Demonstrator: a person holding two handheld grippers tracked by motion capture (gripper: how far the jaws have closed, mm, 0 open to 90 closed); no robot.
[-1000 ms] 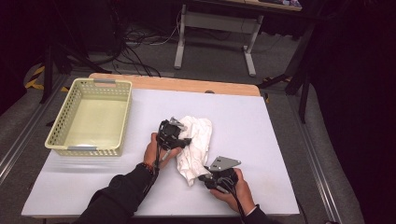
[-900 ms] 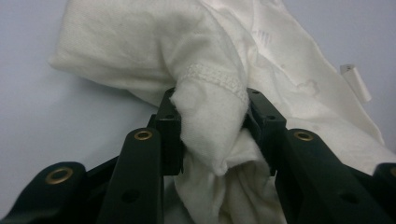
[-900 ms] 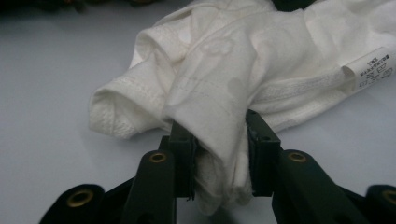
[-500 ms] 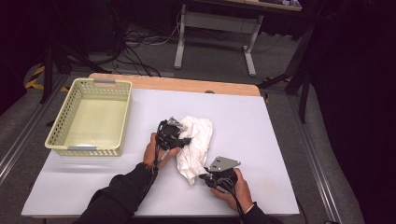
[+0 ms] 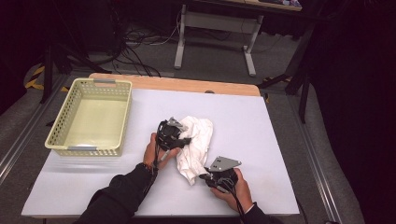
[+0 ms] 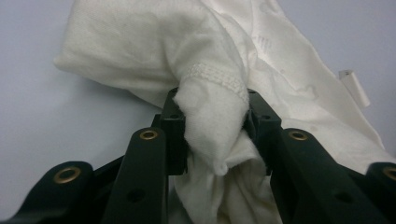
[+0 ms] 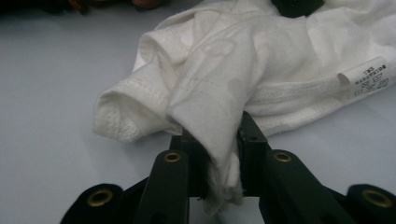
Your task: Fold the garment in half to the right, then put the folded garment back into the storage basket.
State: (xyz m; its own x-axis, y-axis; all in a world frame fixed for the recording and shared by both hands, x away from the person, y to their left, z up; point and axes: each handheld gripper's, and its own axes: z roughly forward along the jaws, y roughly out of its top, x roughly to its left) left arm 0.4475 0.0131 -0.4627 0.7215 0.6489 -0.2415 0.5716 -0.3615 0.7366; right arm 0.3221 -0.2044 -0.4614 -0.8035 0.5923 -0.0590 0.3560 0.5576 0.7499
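**On the tabletop, both ends pinched, nothing lifted yet**

Across the pale tabletop (image 5: 261,140), lying crumpled near the middle: a white garment (image 5: 196,142), bunched and unfolded, with a care label (image 7: 369,77) showing at one edge. At far left, well apart from it, an empty yellow basket (image 5: 70,126). Clamped on a rolled hem fold at the cloth's left side: left gripper (image 6: 215,135), cloth pinched between its pads. Closing within the last moment on a lower fold at the near end, and now pinching it: right gripper (image 7: 219,154). Grasping judged done at both ends; lifting, spreading or folding, and any move to the basket, not yet begun.
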